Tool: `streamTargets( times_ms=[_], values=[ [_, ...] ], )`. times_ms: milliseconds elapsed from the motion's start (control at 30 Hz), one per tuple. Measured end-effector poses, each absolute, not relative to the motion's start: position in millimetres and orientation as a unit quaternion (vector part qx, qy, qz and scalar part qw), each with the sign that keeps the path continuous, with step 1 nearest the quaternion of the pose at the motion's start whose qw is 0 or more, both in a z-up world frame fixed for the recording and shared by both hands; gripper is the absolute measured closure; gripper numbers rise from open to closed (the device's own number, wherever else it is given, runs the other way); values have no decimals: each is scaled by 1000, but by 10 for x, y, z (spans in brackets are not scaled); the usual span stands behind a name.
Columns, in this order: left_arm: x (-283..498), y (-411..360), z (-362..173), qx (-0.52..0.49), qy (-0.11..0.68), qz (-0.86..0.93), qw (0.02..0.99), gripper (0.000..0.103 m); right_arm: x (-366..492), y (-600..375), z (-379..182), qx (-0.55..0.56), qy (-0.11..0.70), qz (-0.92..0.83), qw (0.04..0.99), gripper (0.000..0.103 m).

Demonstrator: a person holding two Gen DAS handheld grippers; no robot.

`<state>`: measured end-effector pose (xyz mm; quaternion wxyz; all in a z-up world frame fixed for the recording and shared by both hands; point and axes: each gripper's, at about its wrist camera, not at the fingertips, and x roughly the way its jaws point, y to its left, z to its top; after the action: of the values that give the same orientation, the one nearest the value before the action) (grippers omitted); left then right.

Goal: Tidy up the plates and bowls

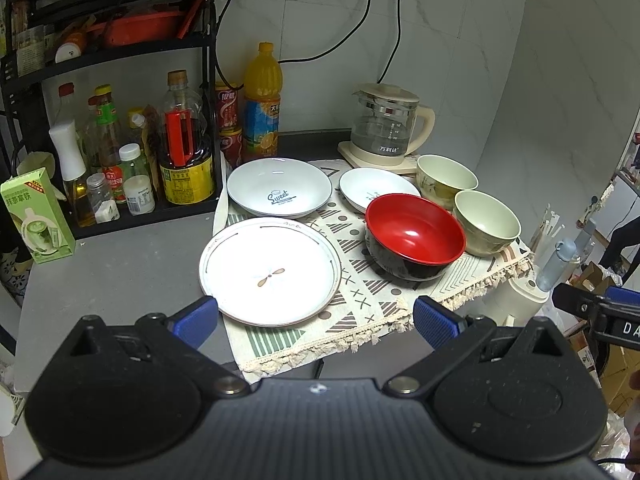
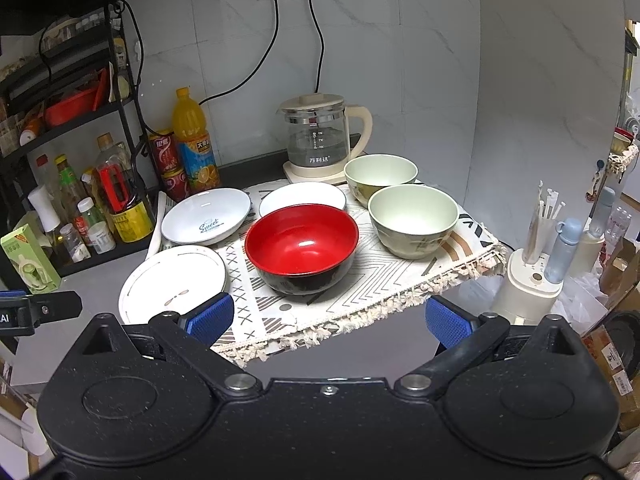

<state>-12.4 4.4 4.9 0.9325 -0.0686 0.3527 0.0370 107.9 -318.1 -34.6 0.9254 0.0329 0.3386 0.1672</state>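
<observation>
Both tongs spread wide and empty: your left gripper (image 1: 316, 320) faces the flat plate (image 1: 270, 271) at lower centre, your right gripper (image 2: 328, 316) the red bowl (image 2: 302, 246) mid-frame. Nothing stacked yet. Approach the plate's near rim low, pinch squarely, lift level.

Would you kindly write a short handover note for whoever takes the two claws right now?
Left claw: open, empty, hovering short of the flower plate.
Right claw: open, empty, facing the red bowl.
On the patterned cloth: flower plate, "Sweet" plate, small white plate, red bowl, two pale green bowls, all separate.
Done: nothing stacked.
Left: stack plates together and bowls together.
</observation>
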Motion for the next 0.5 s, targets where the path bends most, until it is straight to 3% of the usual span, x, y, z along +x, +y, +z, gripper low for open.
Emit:
streamTargets(
  times_ms=[500],
  values=[
    [-189, -17, 6, -71, 354, 41, 932, 1, 1056, -3212, -390, 33, 345, 165, 923, 0]
  ],
)
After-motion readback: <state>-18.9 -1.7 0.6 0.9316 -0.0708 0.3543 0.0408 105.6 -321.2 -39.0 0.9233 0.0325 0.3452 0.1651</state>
